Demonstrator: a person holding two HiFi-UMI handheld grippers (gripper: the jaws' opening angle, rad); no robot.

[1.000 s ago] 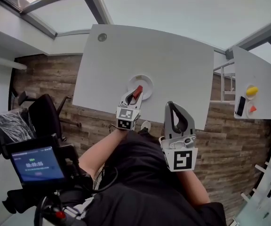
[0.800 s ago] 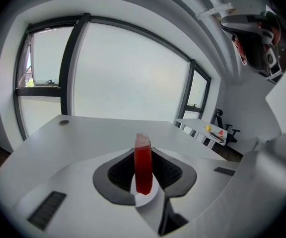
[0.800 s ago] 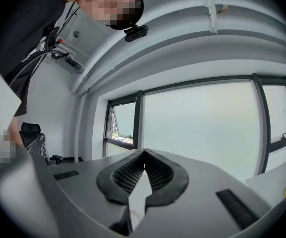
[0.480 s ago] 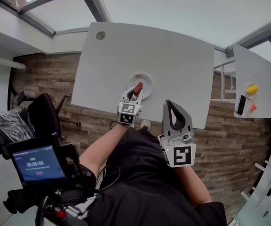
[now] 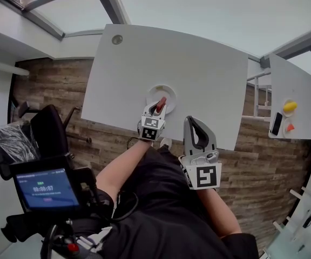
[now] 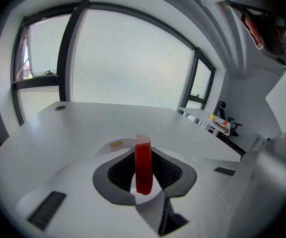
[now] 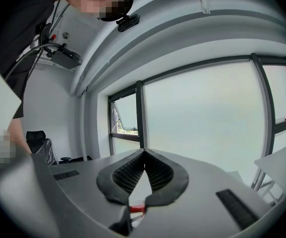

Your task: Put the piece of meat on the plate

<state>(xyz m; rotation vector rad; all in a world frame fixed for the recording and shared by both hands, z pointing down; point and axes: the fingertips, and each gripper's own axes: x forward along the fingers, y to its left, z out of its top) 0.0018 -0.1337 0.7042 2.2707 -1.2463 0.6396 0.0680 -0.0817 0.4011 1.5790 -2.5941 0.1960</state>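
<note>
The left gripper [image 5: 155, 108] has sunk toward the plate [image 5: 170, 92], clamped on the piece of meat [image 6: 143, 165] (upright); the right gripper [image 7: 144, 153] is closed, empty.

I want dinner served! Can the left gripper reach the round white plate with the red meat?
Probably yes: the left gripper, clamped on the red slab of meat, hangs right over the round white plate, nothing between them.

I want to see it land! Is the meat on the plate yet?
Not yet: the left gripper clamps the red meat upright over the white plate.
</note>
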